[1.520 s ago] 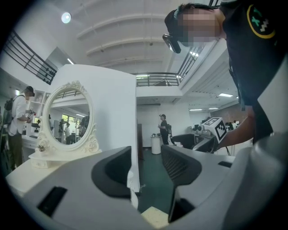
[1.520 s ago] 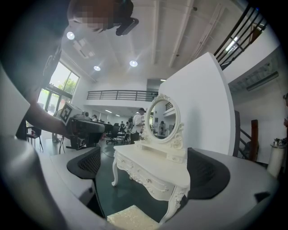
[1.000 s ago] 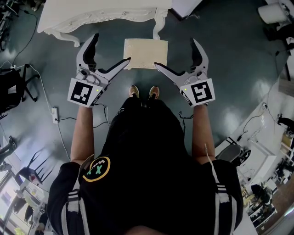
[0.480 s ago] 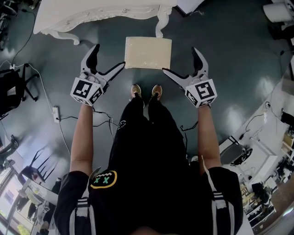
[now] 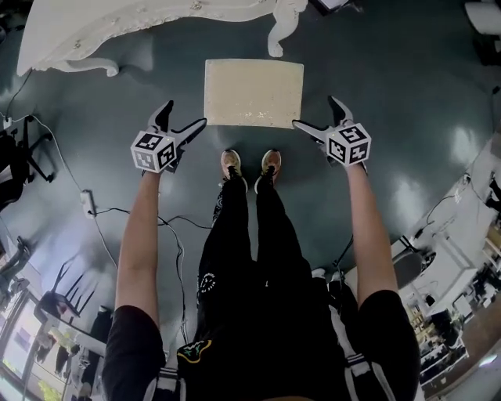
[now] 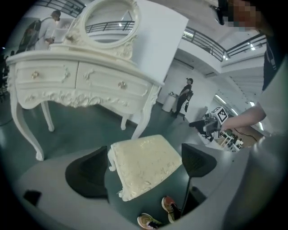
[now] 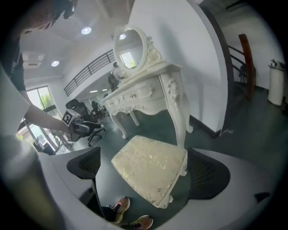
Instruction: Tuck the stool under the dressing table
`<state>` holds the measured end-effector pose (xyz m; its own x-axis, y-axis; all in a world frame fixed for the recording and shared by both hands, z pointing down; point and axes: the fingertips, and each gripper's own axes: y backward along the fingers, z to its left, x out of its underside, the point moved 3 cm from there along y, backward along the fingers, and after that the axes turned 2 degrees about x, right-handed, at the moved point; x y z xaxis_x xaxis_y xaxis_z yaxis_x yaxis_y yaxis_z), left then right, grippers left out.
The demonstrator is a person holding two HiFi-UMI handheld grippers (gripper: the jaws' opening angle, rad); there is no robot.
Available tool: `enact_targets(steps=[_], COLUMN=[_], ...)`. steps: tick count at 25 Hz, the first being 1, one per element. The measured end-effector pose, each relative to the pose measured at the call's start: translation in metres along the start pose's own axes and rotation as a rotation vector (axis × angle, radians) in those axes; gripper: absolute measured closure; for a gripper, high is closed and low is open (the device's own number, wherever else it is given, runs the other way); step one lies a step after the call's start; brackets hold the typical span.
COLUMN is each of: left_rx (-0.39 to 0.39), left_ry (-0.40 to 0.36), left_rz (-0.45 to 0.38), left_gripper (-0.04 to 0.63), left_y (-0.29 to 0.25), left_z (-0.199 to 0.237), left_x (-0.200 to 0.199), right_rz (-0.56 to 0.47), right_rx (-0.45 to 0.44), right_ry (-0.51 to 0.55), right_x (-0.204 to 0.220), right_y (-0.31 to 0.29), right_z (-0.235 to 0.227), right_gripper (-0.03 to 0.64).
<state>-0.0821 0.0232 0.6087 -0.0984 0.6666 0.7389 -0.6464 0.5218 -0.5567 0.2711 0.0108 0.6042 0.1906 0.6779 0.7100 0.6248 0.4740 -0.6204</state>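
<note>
The stool (image 5: 254,92) has a cream square cushion and stands on the dark floor just before the white dressing table (image 5: 117,23), beside its carved leg (image 5: 283,27). My left gripper (image 5: 185,114) is open at the stool's near left corner. My right gripper (image 5: 315,112) is open at the near right corner. Whether the inner fingers touch the cushion I cannot tell. In the left gripper view the stool (image 6: 144,164) lies between the wide black pads (image 6: 87,173), with the table (image 6: 81,85) behind. The right gripper view shows the stool (image 7: 150,168) the same way.
My shoes (image 5: 250,166) stand right behind the stool. A power strip and cables (image 5: 88,202) lie on the floor at left, near a black chair (image 5: 16,157). A person (image 6: 185,94) stands far behind the table. An oval mirror (image 6: 110,20) tops the table.
Both grippers have gone down and away from my head, closing in on the stool's near corners. The stool keeps its place beside the table leg.
</note>
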Motion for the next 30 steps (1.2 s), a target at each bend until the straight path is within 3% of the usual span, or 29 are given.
enact_targets(steps=[5,9,15,21,30], left_rx=[0.021,0.029,0.041,0.076,0.107], left_ry=[0.101,0.175,0.228,0.215,0.242], left_rz=[0.123,0.159,0.225,0.272,0.26], left_gripper=[0.094,0.094,0.094,0.094,0.089], left_y=[-0.071,-0.11,-0.146,-0.169,-0.177], left_z=[0.05,0.075,0.083,0.064,0.062], left_x=[0.067,0.093,0.107,0.113,0.113], right_rz=[0.118,0.158,0.193,0.216,0.15], right_rx=[-0.024,-0.029,-0.046,-0.083,-0.048], right_ry=[-0.112,-0.195,-0.243,-0.259,-0.351], right_x=[0.075,0.109,0.121,0.125,0.118], right_y=[-0.081,-0.127,-0.152,-0.16,-0.168], right_z=[-0.047,-0.068,-0.079,-0.07,-0.069], right_gripper=[0.017,0.017,0.017,0.017,0.015])
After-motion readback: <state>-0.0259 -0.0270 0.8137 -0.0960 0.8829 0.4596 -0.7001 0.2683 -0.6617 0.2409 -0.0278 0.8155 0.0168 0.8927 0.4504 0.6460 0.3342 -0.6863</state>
